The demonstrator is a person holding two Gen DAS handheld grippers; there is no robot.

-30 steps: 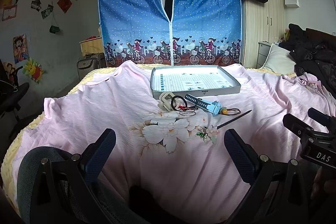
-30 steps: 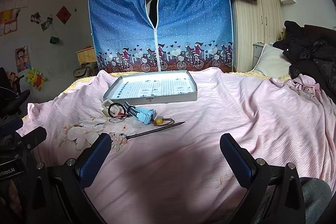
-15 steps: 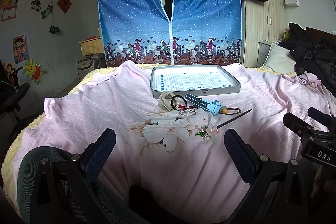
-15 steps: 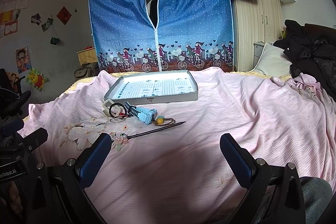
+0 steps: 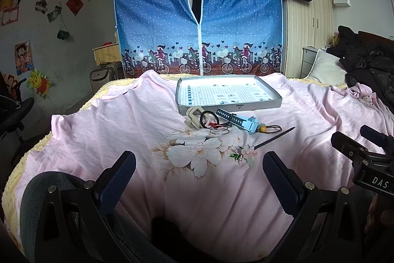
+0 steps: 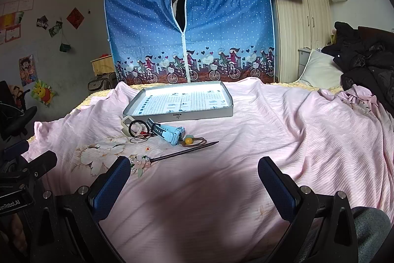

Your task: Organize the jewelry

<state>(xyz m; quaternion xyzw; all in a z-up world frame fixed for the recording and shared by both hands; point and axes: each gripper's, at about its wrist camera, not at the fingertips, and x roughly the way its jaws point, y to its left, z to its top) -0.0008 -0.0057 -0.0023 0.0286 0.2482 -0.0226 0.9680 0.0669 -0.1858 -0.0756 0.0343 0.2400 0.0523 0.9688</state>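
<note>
I read "DAS" on right gripper (image 5: 374, 179); both my grippers, left gripper (image 5: 199, 179) included, gape empty; flower hairpin (image 5: 246, 153) just ahead, gray tray (image 5: 230, 108) beyond

tray (image 5: 229, 107) behind watch (image 5: 240, 120) | hairpin (image 5: 268, 141) right, nearer

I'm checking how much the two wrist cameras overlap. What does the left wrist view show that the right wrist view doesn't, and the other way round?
Only the left wrist view shows the right gripper's body labelled DAS at its right edge, and the whole printed white flower on the sheet.

Only the right wrist view shows the left gripper's body at its left edge, and a wider stretch of bare pink sheet to the right.

Both show the grey tray, the blue watch, the black hair ring, the flowered hair stick, the blue wardrobe cover, and open, empty jaws.
</note>
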